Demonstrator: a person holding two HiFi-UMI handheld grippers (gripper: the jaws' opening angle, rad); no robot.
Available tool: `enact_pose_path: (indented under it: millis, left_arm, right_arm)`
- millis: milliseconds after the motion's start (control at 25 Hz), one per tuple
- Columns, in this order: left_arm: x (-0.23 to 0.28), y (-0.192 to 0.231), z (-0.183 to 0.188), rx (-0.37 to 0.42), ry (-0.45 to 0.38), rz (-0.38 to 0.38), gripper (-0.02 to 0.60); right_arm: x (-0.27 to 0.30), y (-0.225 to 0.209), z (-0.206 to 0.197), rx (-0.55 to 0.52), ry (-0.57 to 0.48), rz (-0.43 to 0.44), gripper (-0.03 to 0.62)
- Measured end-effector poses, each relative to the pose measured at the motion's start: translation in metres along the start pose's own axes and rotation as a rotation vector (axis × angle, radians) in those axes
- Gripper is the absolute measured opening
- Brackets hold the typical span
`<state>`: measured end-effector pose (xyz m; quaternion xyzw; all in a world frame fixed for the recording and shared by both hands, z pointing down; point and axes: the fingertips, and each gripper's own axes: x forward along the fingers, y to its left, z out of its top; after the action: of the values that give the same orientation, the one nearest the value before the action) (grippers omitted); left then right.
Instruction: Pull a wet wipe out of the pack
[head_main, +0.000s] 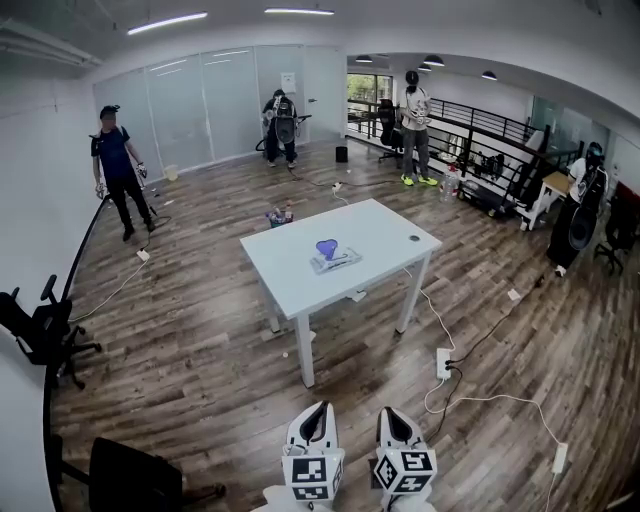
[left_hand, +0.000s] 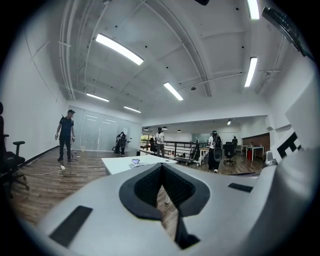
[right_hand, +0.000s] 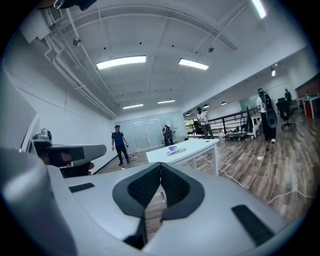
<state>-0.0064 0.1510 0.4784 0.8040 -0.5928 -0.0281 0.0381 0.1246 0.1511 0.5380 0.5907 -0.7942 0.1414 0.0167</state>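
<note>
Head view puts the wet wipe pack (head_main: 335, 261) on the white table (head_main: 290, 275), straight ahead of both grippers and well apart from them across the floor, its long side running roughly crosswise. The left gripper (head_main: 318, 410) and right gripper (head_main: 393, 413) are both pressed together on nothing. The left lines up more closely with the pack.

Our grey right tool (right_hand: 160, 166) has its jaws pressed together, empty; well beyond we see the white rectangular desk (right_hand: 200, 145) bearing a flat wet-wipe pack (right_hand: 176, 149).
</note>
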Motion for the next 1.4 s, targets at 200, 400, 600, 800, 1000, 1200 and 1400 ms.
enact_pose_path:
  millis: [200,400,600,800,1000,1200,1400]
  left_arm:
    - [0.017,0.01,0.001,0.0,0.001,0.006,0.009]
    - [0.037,0.017,0.0,0.003,0.003,0.003,0.009]
    - [0.061,0.027,0.002,-0.006,0.012,-0.006,0.009]
    - [0.088,0.037,0.005,0.0,0.017,-0.015,0.009]
    - [0.118,0.055,0.007,-0.016,0.022,-0.013,0.009]
    - [0.145,0.073,0.016,-0.004,0.013,-0.001,0.009]
    - [0.175,0.08,0.021,-0.002,0.0,0.01,0.009]
  right_arm:
    - [0.019,-0.003,0.006,-0.004,0.0,0.001,0.009]
    - [0.038,-0.009,0.008,0.005,0.015,-0.007,0.009]
    - [0.064,-0.011,0.014,0.003,0.022,-0.009,0.009]
    - [0.09,-0.015,0.025,0.009,0.019,-0.019,0.009]
    - [0.125,-0.019,0.034,0.019,0.011,-0.024,0.009]
    - [0.157,-0.019,0.045,0.027,0.011,-0.013,0.009]
    - [0.187,-0.026,0.055,0.018,0.008,0.003,0.009]
